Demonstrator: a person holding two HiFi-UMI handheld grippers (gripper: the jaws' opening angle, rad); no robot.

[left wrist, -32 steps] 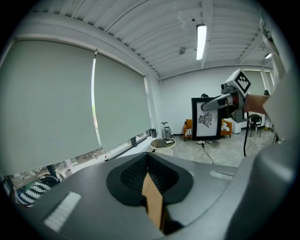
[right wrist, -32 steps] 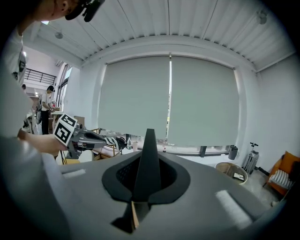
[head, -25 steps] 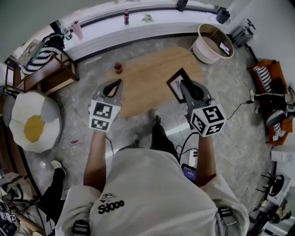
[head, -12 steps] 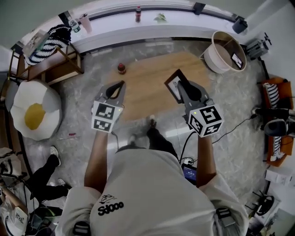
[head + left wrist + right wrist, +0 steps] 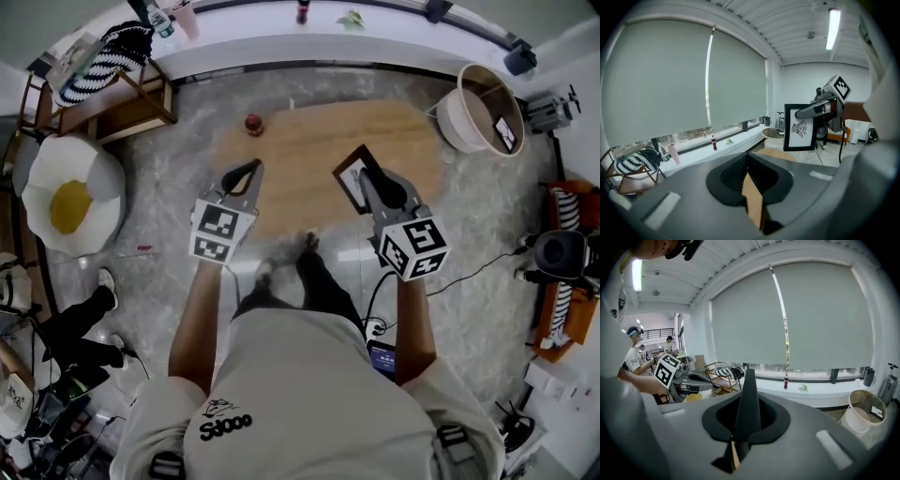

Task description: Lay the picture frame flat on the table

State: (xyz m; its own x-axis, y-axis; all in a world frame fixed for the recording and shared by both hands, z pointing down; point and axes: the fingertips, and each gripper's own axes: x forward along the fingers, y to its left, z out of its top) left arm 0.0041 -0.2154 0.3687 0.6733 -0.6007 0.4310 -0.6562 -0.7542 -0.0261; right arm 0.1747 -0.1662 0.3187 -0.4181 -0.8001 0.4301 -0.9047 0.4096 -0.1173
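**A:** Now, where to find the picture frame?

**B:** Clamped edge-on in the right gripper, upright, aloft over the right half of the table, toward its near edge. Left gripper closed on nothing, over the left half.

**A:** Best way to lay it flat?

**B:** Lower gently, rest the bottom edge on bare wood, tip face-up, then release. Keep clear of the small bottle at the far-left corner.

**A:** Any writing?

**B:** None legible on the frame, only a black emblem. Shirt print roughly "Sdooo".

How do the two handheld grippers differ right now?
The right gripper is clamped on the picture frame; the left gripper holds nothing. The right gripper hangs over the table's right part, the left gripper over its left. Both have closed jaws and carry marker cubes.
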